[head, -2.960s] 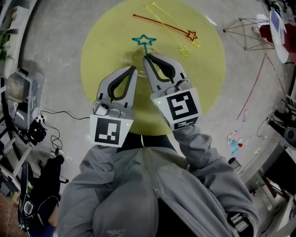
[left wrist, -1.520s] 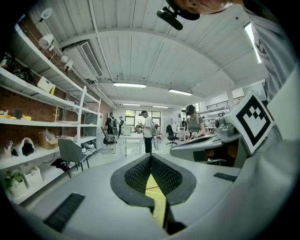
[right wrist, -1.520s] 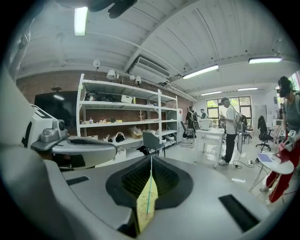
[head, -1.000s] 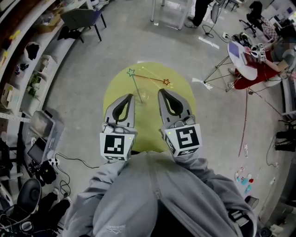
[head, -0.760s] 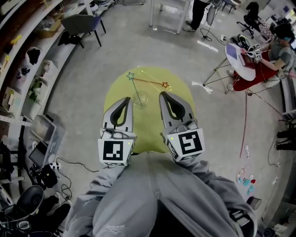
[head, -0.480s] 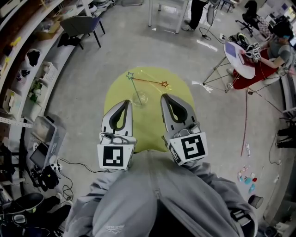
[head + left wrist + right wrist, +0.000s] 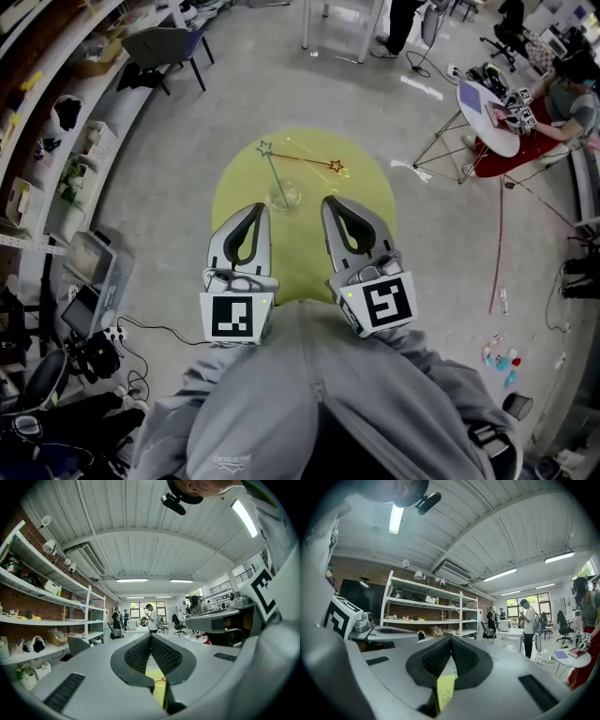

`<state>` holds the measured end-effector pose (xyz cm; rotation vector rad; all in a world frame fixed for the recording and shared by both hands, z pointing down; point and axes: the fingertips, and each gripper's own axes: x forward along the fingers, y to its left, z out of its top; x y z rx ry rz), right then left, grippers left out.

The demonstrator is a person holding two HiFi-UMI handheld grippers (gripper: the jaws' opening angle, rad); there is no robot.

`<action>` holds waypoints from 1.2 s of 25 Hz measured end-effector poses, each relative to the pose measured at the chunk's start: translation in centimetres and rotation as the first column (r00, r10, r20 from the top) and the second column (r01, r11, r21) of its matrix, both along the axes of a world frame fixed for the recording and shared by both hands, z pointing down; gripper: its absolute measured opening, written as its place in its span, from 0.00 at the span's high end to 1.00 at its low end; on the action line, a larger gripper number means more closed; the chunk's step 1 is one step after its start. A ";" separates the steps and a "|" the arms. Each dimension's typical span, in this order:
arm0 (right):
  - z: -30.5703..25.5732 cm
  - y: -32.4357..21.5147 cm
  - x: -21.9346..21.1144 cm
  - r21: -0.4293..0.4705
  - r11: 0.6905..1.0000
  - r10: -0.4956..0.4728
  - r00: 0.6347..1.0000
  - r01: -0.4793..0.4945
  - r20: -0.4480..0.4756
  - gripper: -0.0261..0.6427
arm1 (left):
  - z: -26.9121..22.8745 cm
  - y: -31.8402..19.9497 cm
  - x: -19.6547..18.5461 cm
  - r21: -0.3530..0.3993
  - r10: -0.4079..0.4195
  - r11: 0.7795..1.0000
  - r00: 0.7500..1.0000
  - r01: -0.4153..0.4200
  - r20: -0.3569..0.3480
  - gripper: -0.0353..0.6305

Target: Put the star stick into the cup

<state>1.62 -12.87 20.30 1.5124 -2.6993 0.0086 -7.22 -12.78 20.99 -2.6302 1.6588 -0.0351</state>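
Note:
Far below in the head view stands a clear cup (image 7: 282, 197) on the round yellow table (image 7: 302, 246). The teal star stick (image 7: 273, 172) leans in the cup, its star up and to the left. A red star stick (image 7: 306, 161) lies flat on the table behind the cup, beside faint yellow sticks. My left gripper (image 7: 261, 208) and right gripper (image 7: 329, 202) are held side by side near my body, well above the table and apart from the cup. Both are shut and empty, as the left gripper (image 7: 150, 637) and right gripper (image 7: 451, 638) show in their own views.
Shelves (image 7: 52, 112) line the left wall, with a chair (image 7: 167, 42) at the back left. A small white table (image 7: 492, 103) and a tripod frame (image 7: 450, 145) stand at the right. Cables and gear (image 7: 89, 342) lie on the floor at the left. People stand in the background (image 7: 151, 618).
Three seconds ago my right gripper was down at the cup by the teal star stick. Both grippers are now drawn back and high above the table; over the last second they barely drift.

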 end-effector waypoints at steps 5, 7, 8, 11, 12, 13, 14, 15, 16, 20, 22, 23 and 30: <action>0.0 -0.4 -0.5 0.001 1.000 -0.003 1.000 0.003 -0.011 0.91 | 0.3 -0.1 0.0 -0.013 0.007 1.000 1.000 -0.006 0.004 0.92; -0.2 -0.4 -0.9 0.013 1.000 -0.010 1.000 0.010 -0.005 0.91 | 0.3 -0.1 -0.1 -0.014 0.009 1.000 1.000 -0.009 -0.002 0.92; -0.2 -0.4 -1.0 0.014 1.000 -0.013 1.000 0.013 -0.001 0.91 | 0.3 -0.1 -0.2 -0.012 0.011 1.000 1.000 -0.011 -0.002 0.92; 0.0 -0.2 -1.2 0.005 1.000 -0.019 1.000 0.019 -0.003 0.91 | 0.4 0.0 -0.3 -0.012 0.015 1.000 1.000 -0.015 0.005 0.92; 0.1 -0.2 -1.2 -0.002 1.000 -0.021 1.000 0.021 -0.007 0.91 | 0.4 0.0 -0.3 -0.015 0.017 1.000 1.000 -0.017 0.005 0.92; 0.2 -0.2 -1.2 -0.007 1.000 -0.022 1.000 0.022 -0.007 0.91 | 0.4 0.0 -0.3 -0.015 0.022 1.000 1.000 -0.022 0.001 0.92; 0.3 -0.2 -1.2 -0.009 1.000 -0.022 1.000 0.022 -0.005 0.91 | 0.3 0.0 -0.2 -0.014 0.028 1.000 1.000 -0.028 -0.004 0.92; 0.3 -0.3 -1.3 -0.010 1.000 -0.023 1.000 0.022 -0.003 0.91 | 0.3 0.0 -0.1 -0.011 0.034 0.999 0.999 -0.034 -0.008 0.92; 0.4 -0.3 -1.4 -0.011 1.000 -0.023 1.000 0.023 -0.002 0.91 | 0.3 0.0 -0.1 -0.009 0.038 0.999 0.999 -0.038 -0.008 0.92; 0.6 -0.4 -1.6 -0.013 1.000 -0.026 1.000 0.026 -0.004 0.91 | 0.6 -0.1 -0.2 -0.017 0.044 0.999 0.999 -0.044 -0.008 0.92; 0.6 -0.5 -1.6 -0.014 1.000 -0.024 1.000 0.024 -0.004 0.91 | 0.6 -0.2 -0.2 -0.018 0.044 0.999 0.999 -0.044 -0.009 0.92; 0.6 -0.5 -1.5 -0.015 1.000 -0.023 1.000 0.023 -0.004 0.91 | 0.7 -0.2 -0.2 -0.019 0.044 0.999 0.999 -0.044 -0.009 0.92; 1.0 -1.3 -1.5 -0.019 1.000 -0.020 1.000 0.020 -0.008 0.91 | 1.1 -1.0 -0.3 -0.025 0.050 0.998 0.999 -0.050 -0.008 0.92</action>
